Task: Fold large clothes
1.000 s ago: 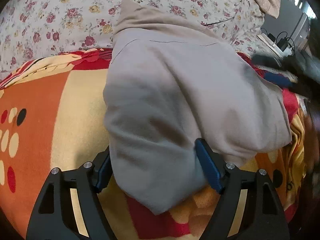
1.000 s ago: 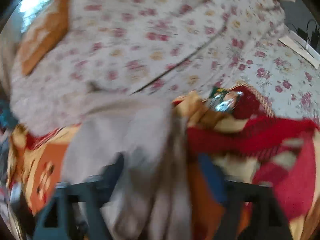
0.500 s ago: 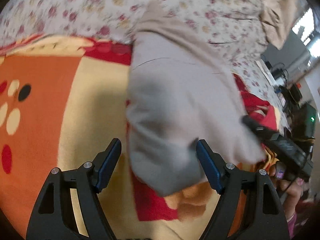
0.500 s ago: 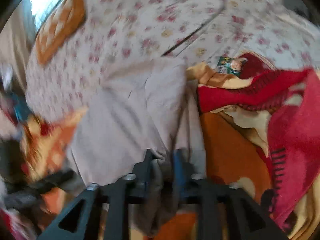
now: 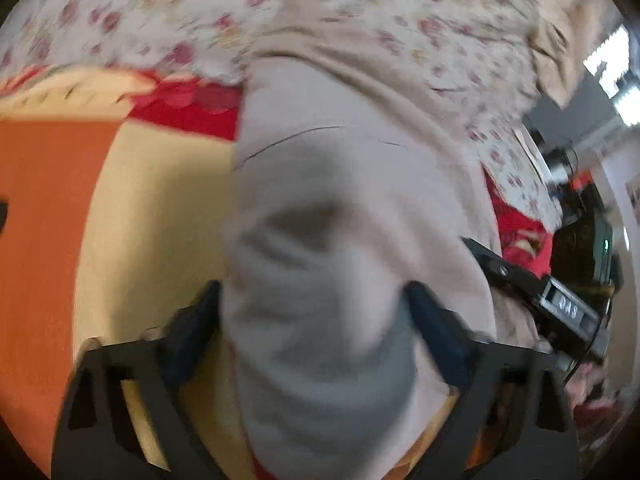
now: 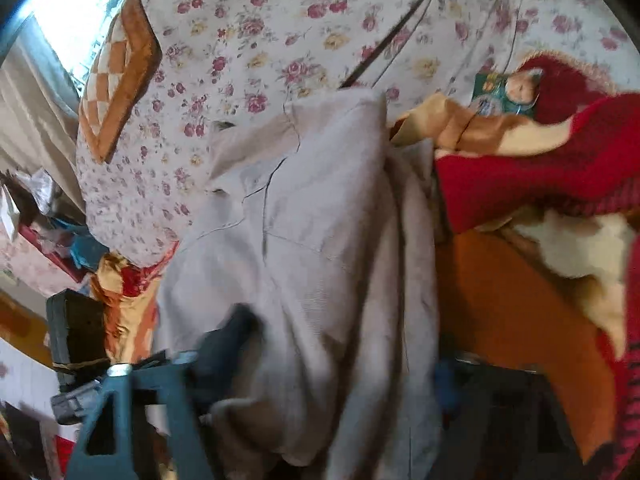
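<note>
While the garment lies bunched on the blanket, its near end sits between both tools' fingers.

Item: one large grey-beige garment, seamed, collar end toward the floral sheet. Location: middle of the orange, cream and red blanket, far edge touching the sheet.

Handling (judged): soft, limp, light to middling in weight; woven cloth, not slippery; nothing fragile. It sags and rucks wherever unsupported. Best taken at a hem or corner through all layers, one tool at each side, so the fold line stays straight.

Left gripper: jaws spread wide, cloth heaped between them; whether the pads press it cannot be told through the blur. Read as released.

Right gripper: fingers apart, folds of cloth lying thick between them; not pinching.

Change against earlier frames: half a second ago the right jaws were clamped together on a fold; now they stand apart. The left tool has moved in, and the cloth that lay flat ahead of it is now humped up between its fingers. A second ago the right view was heavily blurred; now sharper.

Also present: checked cushion, printed packet.
</note>
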